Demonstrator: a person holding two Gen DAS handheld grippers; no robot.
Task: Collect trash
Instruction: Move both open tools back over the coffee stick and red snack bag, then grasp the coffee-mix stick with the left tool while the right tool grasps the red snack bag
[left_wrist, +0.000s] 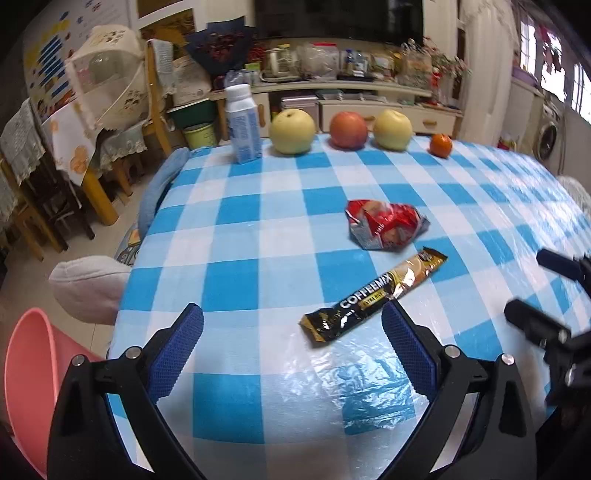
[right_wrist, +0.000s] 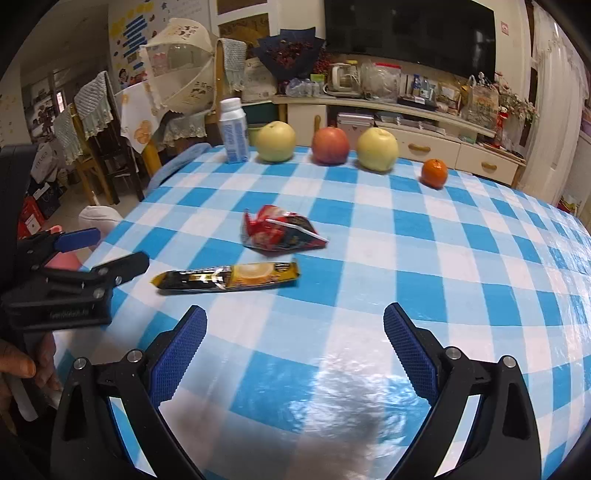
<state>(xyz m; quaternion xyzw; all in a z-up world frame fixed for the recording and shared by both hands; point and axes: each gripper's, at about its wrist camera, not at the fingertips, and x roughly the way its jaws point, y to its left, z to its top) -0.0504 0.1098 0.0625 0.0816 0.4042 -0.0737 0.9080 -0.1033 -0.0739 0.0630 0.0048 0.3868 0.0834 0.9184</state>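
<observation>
Left gripper (left_wrist: 291, 321) wide open, empty, over near table edge (left_wrist: 122, 291); right gripper (right_wrist: 295, 325) wide open, empty; coffee sachet (left_wrist: 373, 297) just ahead; red wrapper (left_wrist: 386, 225) mid-table beyond; pink bin (left_wrist: 29, 373) beside left edge.

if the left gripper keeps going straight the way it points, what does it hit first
Probably the black and gold coffee mix sachet, lying just ahead of the open left gripper, nearer its right finger. Depth is unclear; dead centre may be bare checked tablecloth.

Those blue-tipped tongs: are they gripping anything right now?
No. Both the left tongs and right tongs are open and empty; the coffee sachet lies untouched.
</observation>
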